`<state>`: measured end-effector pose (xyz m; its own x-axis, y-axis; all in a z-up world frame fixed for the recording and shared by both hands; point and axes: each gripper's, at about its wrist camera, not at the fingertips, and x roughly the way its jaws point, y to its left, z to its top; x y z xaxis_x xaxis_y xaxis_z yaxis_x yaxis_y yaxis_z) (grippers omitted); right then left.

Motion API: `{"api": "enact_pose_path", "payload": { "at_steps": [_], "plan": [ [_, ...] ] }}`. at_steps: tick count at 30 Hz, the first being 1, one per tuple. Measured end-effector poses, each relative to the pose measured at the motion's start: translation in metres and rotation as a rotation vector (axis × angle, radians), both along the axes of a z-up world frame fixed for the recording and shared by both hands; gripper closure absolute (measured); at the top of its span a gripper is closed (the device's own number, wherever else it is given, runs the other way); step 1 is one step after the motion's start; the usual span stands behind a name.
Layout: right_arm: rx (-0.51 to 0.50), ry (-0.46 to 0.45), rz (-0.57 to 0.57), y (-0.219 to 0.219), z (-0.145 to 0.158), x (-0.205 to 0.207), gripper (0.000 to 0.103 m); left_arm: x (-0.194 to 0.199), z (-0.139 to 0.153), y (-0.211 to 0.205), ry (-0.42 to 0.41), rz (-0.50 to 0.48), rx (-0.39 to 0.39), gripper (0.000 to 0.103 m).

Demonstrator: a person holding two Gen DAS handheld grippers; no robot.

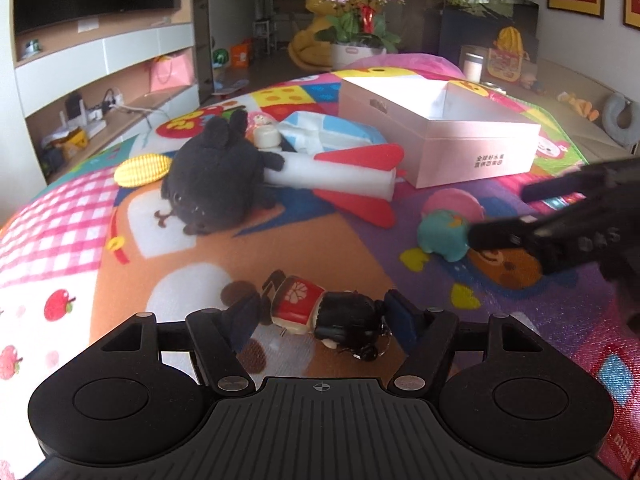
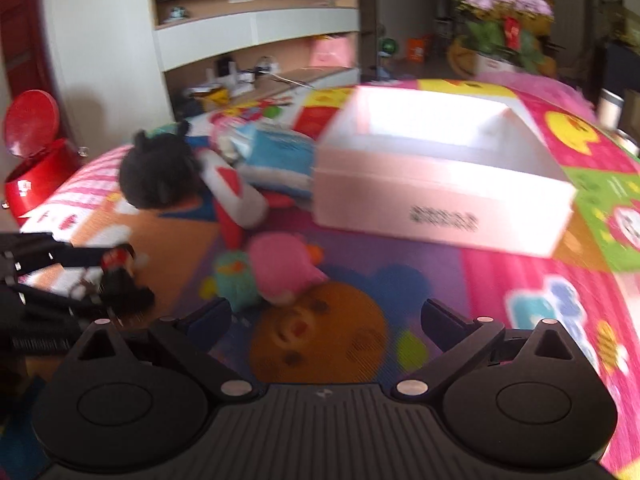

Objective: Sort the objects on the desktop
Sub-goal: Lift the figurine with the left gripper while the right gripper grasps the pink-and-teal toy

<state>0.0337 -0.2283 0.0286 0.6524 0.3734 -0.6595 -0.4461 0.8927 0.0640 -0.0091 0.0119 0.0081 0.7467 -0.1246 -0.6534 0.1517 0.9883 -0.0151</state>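
Observation:
My left gripper (image 1: 320,312) is shut on a small doll (image 1: 316,314) with a red body and black hair, one pad at its feet and one at its head; the doll (image 2: 116,264) also shows at the left of the right wrist view. My right gripper (image 2: 326,316) stands open over a bear print, nothing between its fingers. Just ahead of its left finger lie a teal plush (image 2: 236,280) and a pink plush (image 2: 284,264). In the left wrist view the right gripper (image 1: 504,216) reaches in beside the teal plush (image 1: 442,236). An open pink box (image 1: 460,148) stands behind.
On the colourful mat (image 1: 280,248) lie a black plush (image 1: 216,184), a white rocket plush with red fins (image 1: 340,176), a yellow corn toy (image 1: 140,170) and a blue-white packet (image 1: 320,128). A red bin (image 2: 32,160) stands off the mat's left edge.

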Motion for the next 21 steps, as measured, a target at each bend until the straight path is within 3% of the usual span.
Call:
{"api": "enact_pose_path", "payload": {
  "at_steps": [3,5,6,7,9,13,16,17,21],
  "plan": [
    [-0.047,-0.04,0.064,0.024,0.001,0.011,0.006,-0.003,0.0,0.002,0.002,-0.002,-0.001,0.029],
    [-0.047,-0.011,0.106,0.033,-0.003,0.018,0.01,-0.004,-0.001,0.002,0.001,-0.005,-0.007,0.029],
    [-0.048,0.009,0.116,0.037,-0.005,0.021,0.018,-0.004,-0.001,0.003,0.002,-0.006,-0.011,0.026],
    [-0.052,0.026,0.115,0.04,-0.008,0.024,0.033,-0.003,-0.001,0.003,0.003,-0.007,-0.016,0.025],
    [-0.045,0.049,0.111,0.039,-0.008,0.025,0.035,-0.003,-0.001,0.004,0.004,-0.01,-0.024,0.019],
    [-0.042,0.025,0.101,0.025,0.001,0.009,0.036,-0.002,-0.002,0.002,0.008,-0.033,-0.023,0.017],
    [-0.053,0.035,0.084,0.009,0.006,-0.005,0.035,-0.001,-0.002,0.0,0.001,-0.037,-0.017,0.023],
    [-0.057,0.038,0.076,0.003,0.007,-0.009,0.035,-0.001,-0.002,-0.001,0.0,-0.037,-0.009,0.031],
    [-0.08,0.043,0.037,-0.018,0.008,-0.028,0.036,-0.005,0.001,-0.011,0.0,-0.08,0.018,0.03]
  ]
}}
